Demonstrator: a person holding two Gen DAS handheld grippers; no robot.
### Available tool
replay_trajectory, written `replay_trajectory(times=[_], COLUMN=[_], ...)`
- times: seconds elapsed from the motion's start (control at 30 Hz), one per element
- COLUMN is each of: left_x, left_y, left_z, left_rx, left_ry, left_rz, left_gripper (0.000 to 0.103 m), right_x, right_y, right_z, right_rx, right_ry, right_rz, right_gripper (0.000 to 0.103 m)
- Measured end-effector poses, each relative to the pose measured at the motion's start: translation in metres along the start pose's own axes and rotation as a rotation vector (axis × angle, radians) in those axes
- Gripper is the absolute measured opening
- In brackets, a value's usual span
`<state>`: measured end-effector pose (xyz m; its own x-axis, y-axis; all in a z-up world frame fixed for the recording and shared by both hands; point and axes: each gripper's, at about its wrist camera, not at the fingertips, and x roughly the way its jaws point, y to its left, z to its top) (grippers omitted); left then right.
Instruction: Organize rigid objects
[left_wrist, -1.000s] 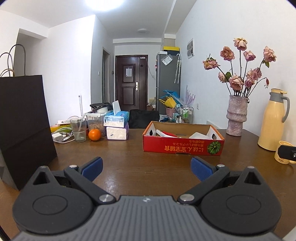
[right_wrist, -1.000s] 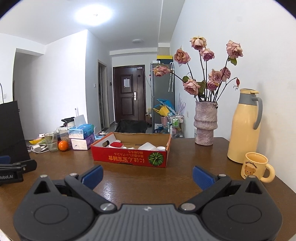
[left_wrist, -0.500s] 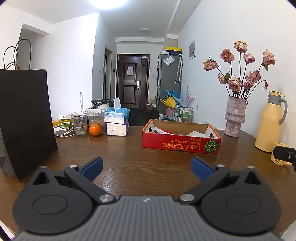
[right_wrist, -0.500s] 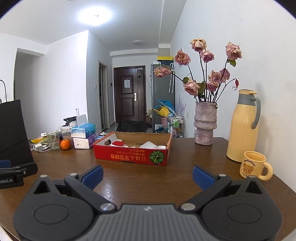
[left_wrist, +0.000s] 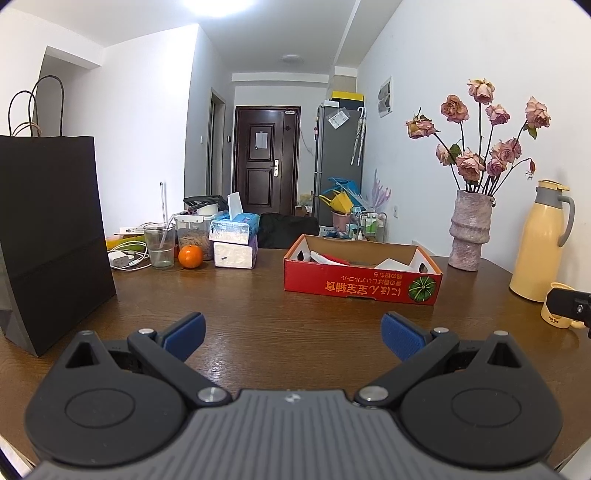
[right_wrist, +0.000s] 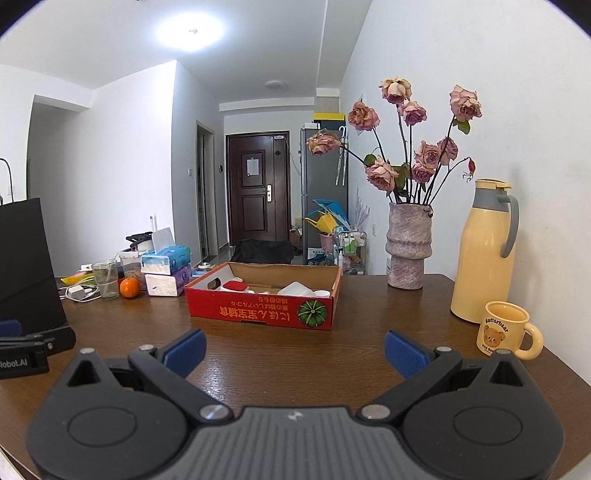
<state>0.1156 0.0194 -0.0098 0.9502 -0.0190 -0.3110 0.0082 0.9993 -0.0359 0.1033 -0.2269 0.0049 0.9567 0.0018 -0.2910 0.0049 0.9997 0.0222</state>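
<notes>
A red cardboard box (left_wrist: 362, 284) (right_wrist: 260, 315) sits mid-table with white and red items inside. My left gripper (left_wrist: 291, 332) hovers open over the near table, well short of the box, nothing between its blue pads. My right gripper (right_wrist: 293, 349) is likewise open and empty, just in front of the box. A yellow bear mug (right_wrist: 504, 334) stands to the right, partly hidden in the left wrist view behind the right gripper's tip (left_wrist: 569, 304). The left gripper's body (right_wrist: 26, 352) shows at the left edge of the right wrist view.
A black paper bag (left_wrist: 48, 236) stands at the left. Behind it are a glass (left_wrist: 159, 245), an orange (left_wrist: 190, 256), tissue packs (left_wrist: 234, 243) and a charger. A vase of roses (right_wrist: 408, 245) and a yellow thermos (right_wrist: 484, 254) line the right wall.
Both grippers have drawn back from the box and risen slightly; the box and bag look farther away. Both jaws stay open.
</notes>
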Motion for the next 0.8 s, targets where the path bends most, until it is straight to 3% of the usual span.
replay_trajectory(times=[0.8], left_x=[-0.0018], left_y=[0.0005], left_z=[-0.0013], left_rx=[0.014], left_ry=[-0.027], left_rz=[-0.006], left_gripper=[0.103], right_x=[0.0028], right_y=[-0.0035], right_z=[-0.0033], right_rx=[0.008], right_ry=[0.018], right_rz=[-0.01], right_gripper=[0.103])
